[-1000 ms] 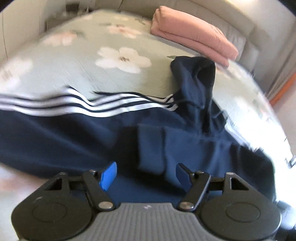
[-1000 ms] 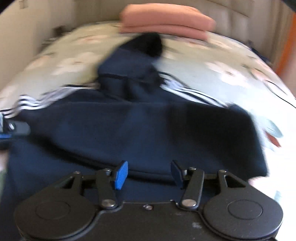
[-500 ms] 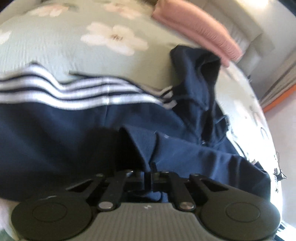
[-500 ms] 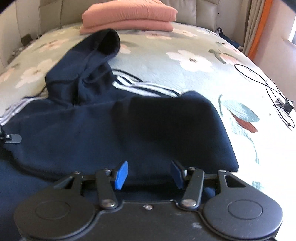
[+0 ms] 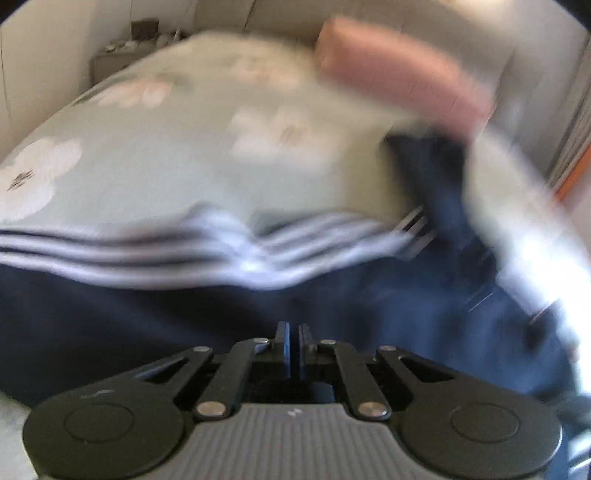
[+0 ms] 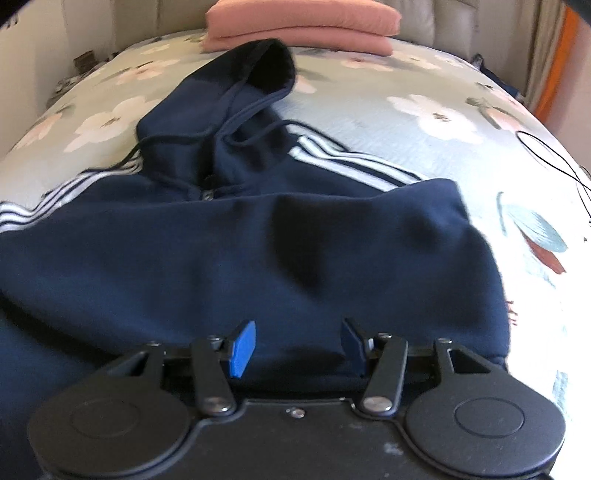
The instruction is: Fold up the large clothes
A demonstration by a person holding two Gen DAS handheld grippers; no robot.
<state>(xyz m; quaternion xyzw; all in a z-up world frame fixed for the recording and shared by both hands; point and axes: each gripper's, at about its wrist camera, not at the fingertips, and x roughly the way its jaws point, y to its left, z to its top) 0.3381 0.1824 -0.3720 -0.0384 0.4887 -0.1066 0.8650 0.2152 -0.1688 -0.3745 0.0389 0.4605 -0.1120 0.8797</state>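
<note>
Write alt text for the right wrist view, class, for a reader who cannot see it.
A navy hoodie with white sleeve stripes lies on a floral bedspread, hood toward folded pink clothes. The open right gripper hovers at the hoodie's near edge.

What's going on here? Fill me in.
A person with two handheld grippers is folding a navy hoodie spread on a floral bedspread. The left gripper is shut, though blur hides what it holds. The right gripper is open over the hoodie. Folded pink clothes sit behind.
</note>
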